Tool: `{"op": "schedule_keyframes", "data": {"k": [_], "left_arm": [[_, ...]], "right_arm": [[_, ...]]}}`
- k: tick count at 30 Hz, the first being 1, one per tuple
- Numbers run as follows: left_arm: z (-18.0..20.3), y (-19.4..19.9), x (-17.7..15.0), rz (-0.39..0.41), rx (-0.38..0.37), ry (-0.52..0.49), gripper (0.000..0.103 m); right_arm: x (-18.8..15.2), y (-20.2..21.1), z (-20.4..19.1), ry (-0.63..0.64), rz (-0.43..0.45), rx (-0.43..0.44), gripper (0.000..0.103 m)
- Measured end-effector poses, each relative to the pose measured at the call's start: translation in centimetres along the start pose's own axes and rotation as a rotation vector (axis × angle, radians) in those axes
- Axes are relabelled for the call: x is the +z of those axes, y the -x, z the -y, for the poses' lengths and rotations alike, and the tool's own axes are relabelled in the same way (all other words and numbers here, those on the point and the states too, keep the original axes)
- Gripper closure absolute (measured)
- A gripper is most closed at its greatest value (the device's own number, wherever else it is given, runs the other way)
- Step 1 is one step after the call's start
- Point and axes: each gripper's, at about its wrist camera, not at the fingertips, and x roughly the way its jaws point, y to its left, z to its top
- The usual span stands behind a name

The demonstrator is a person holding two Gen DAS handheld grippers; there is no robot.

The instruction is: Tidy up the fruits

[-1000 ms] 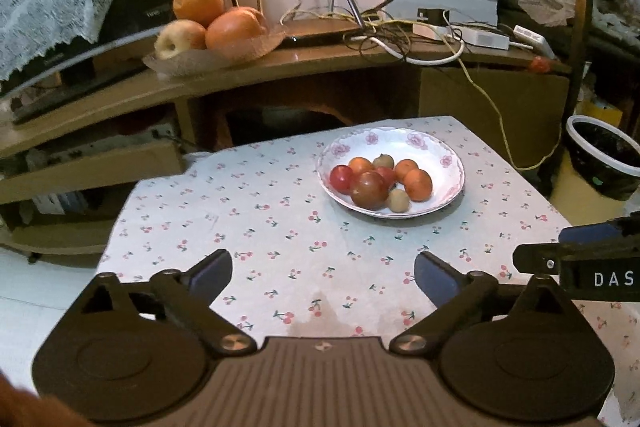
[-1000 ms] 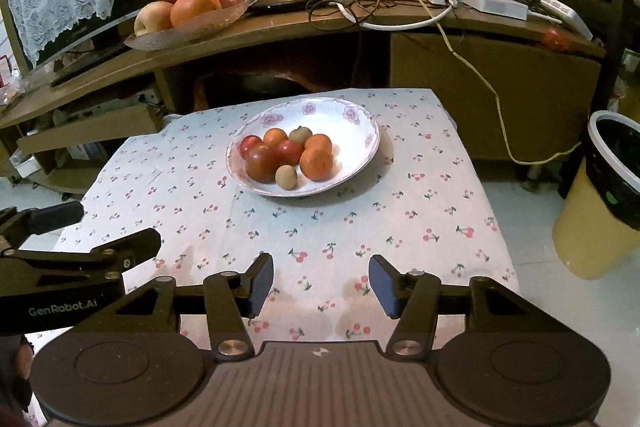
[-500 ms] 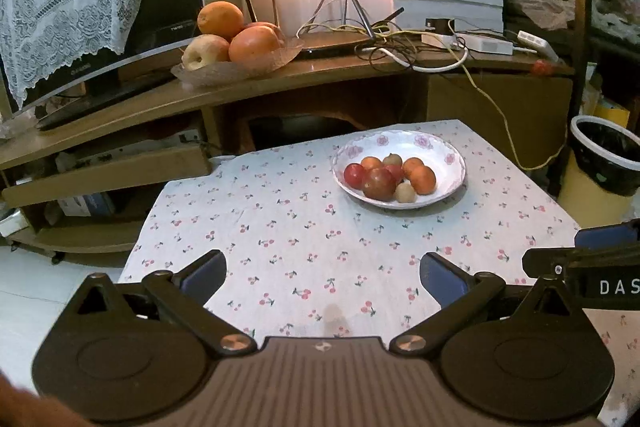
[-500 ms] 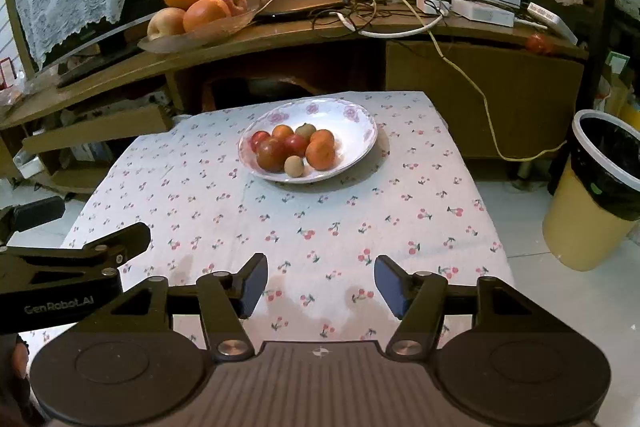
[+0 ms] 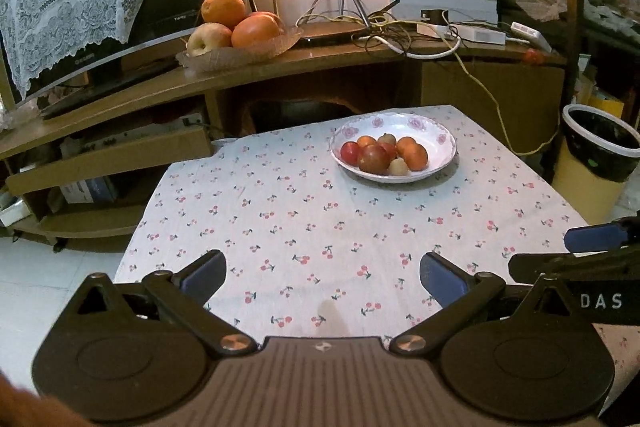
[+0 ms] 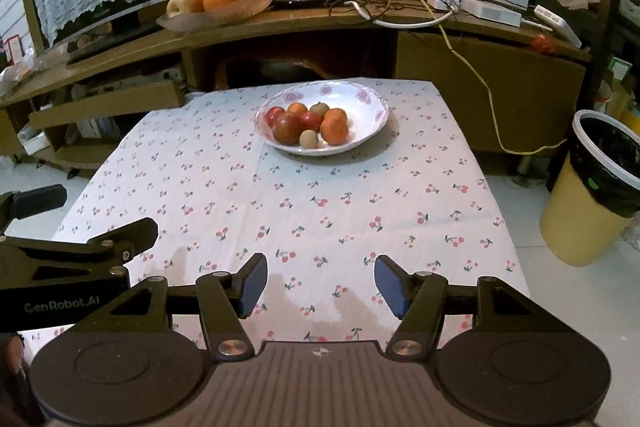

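We hold both claws low over the near edge of the surface [image 5: 320, 211], which is draped in a white cloth printed with small cherries; each points forward and tilts downward toward the cloth. Our left claw [image 5: 322, 277] stands wide open, its blue pads far apart with only bare cloth between them; our right claw [image 6: 320, 283] is open too, though narrower, its jaws having just been opening with nothing between them. The two sit side by side: in the left wrist view the right claw's dark arm and one blue pad reach in from the right edge; in the right wrist view the left claw's black arm reaches in from the left edge.

The fruits [image 5: 384, 155] lie heaped in a white plate [image 5: 440, 143] with pink flowers on its rim, well ahead of both claws at the far side of the surface; red, orange and small pale ones touch each other in a cluster. Behind it, on a wooden shelf [image 5: 320, 59], a glass dish [image 5: 240, 53] carries larger oranges and an apple; tangled cables lie to its right. A yellow bin [image 6: 592, 187] with a black liner stands on the floor to the right.
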Motion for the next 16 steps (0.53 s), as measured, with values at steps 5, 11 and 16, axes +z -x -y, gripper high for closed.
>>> {"op": "schedule_keyframes", "data": {"k": [5,11,16], "left_arm": [[0.09,0.47,-0.35,0.007,-0.003,-0.006,0.0],[-0.01,0.73,-0.63,0.01,-0.007,-0.007,0.0],[0.05,0.7,-0.8,0.012,0.017,-0.016,0.0]], "right_arm": [[-0.51,0.17,-0.61,0.016,-0.006,0.0,0.041],[-0.8,0.23,-0.87,0.021,-0.01,0.0,0.041],[-0.81,0.27,-0.86,0.015,-0.006,-0.001,0.041]]}}
